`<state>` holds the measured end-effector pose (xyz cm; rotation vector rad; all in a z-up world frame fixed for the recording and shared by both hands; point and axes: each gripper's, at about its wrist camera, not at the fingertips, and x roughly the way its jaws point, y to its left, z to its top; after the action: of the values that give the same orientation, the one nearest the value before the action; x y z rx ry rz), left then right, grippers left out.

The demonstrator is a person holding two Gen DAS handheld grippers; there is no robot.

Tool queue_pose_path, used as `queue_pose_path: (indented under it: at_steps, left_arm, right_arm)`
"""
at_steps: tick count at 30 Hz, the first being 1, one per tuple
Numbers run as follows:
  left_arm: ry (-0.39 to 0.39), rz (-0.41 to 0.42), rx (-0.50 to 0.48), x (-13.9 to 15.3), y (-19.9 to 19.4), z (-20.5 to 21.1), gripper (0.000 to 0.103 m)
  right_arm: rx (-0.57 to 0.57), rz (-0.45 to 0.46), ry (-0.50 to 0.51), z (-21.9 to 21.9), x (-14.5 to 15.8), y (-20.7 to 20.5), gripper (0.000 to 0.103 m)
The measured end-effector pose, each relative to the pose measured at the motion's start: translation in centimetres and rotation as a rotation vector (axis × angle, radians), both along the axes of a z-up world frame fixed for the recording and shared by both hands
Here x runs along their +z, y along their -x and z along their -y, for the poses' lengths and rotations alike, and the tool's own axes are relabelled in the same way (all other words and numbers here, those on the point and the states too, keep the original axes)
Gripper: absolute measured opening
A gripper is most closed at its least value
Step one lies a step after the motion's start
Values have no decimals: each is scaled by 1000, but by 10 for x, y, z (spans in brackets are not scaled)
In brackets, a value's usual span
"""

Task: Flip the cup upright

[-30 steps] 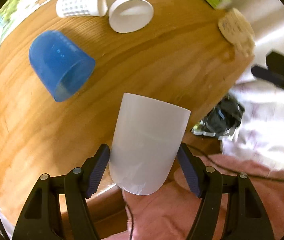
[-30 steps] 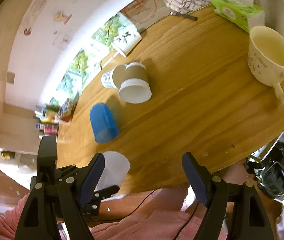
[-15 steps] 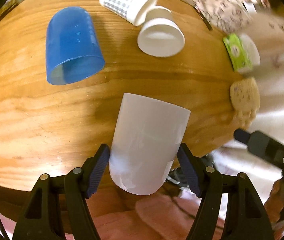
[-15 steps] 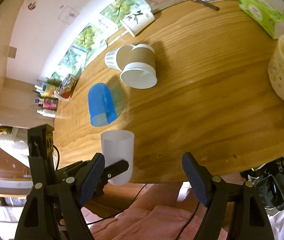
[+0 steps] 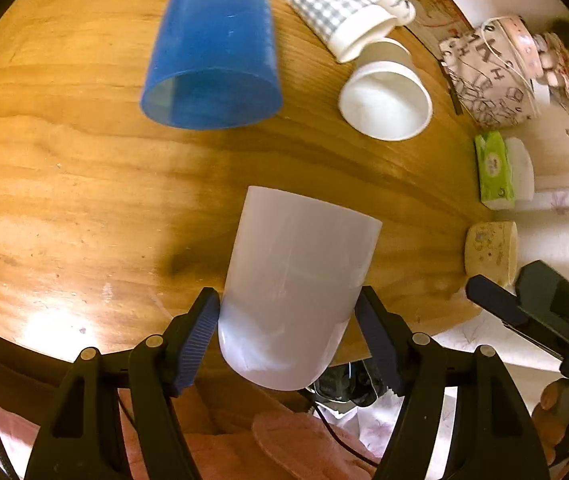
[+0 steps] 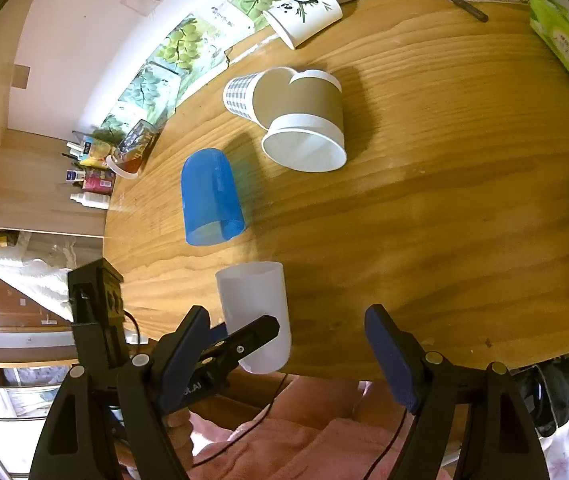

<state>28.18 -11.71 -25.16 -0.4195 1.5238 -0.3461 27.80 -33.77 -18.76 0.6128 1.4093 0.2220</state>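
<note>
My left gripper [image 5: 288,332] is shut on a white translucent plastic cup [image 5: 296,292], its blue pads pressed on the cup's lower sides. The cup hangs over the near edge of the round wooden table [image 5: 84,200], tilted with its mouth pointing away from me. The same cup shows in the right wrist view [image 6: 256,312], held by the left gripper [image 6: 244,336]. My right gripper [image 6: 288,356] is open and empty, near the table's front edge. Its tip shows at the right of the left wrist view [image 5: 496,300].
A blue cup [image 5: 212,56] lies on its side beyond the white one. A checked paper cup [image 5: 336,12] and a brown paper cup [image 6: 304,128] lie on their sides further back. A green tissue pack [image 5: 494,170], a cream mug [image 5: 490,252] and a panda cup [image 6: 304,16] stand around.
The left gripper has carried the white cup forward from beyond the table's edge to over the tabletop and swung its view left. The right gripper has stayed open.
</note>
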Motion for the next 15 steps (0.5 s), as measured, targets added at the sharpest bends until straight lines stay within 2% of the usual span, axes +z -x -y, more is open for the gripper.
queue_pose_path:
  at_steps: [4, 13, 15]
  left_arm:
    - [25, -21, 32, -4, -2, -4, 74]
    - [19, -2, 18, -3, -4, 0, 74]
    - [24, -11, 13, -5, -5, 0, 79]
  right_arm:
    - [7, -10, -21, -2, -1, -6, 80]
    - [28, -40, -20, -9, -8, -13, 80]
    - [30, -49, -31, -10, -11, -14, 80]
